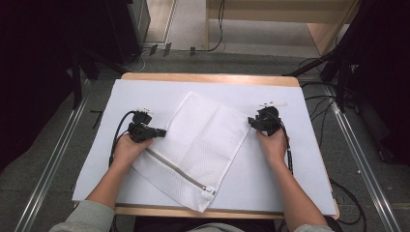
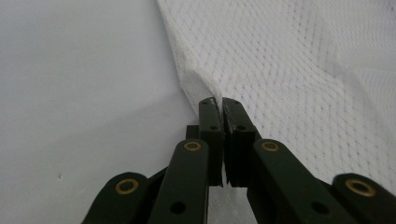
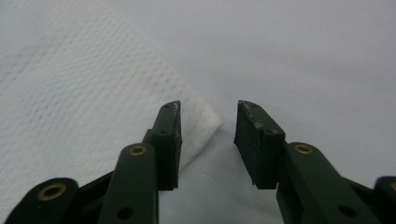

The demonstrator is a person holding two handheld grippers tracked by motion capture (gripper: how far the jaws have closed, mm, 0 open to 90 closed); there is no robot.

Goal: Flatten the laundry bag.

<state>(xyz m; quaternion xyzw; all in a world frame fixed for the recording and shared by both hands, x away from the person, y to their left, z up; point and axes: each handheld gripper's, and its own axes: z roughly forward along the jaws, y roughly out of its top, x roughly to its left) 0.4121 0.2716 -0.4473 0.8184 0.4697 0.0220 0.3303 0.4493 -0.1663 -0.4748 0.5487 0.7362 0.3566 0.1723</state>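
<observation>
— What is lying on the bench (image 1: 290, 81)?

— A white mesh laundry bag with a grey zipper (image 1: 203, 145). It lies flat on a big white sheet (image 1: 270, 169) that covers the wooden bench. The bag sits in the middle, turned a bit slanted, and the zipper end is on the side near the person.

— What are the left tongs (image 1: 163, 131) doing?

— They are pinched tight on the left edge of the bag. In the left gripper view the two black tips (image 2: 222, 109) are pressed together with a little fold of the mesh (image 2: 299, 84) between them, and the fold stands up a bit off the sheet (image 2: 79, 88).

— And the right tongs (image 1: 251, 121)?

— They are open, with a gap between the tips. In the right gripper view a corner of the bag (image 3: 208, 119) pokes into that gap (image 3: 207, 122), close to the left tip. The tips are not squeezing it. I can't tell if the left tip is touching the cloth, since it hides the edge there.

— Where are the person's hands?

— One hand (image 1: 126, 149) holds the left tongs at the bag's left side. The other hand (image 1: 273, 144) holds the right tongs at the bag's right corner.
</observation>
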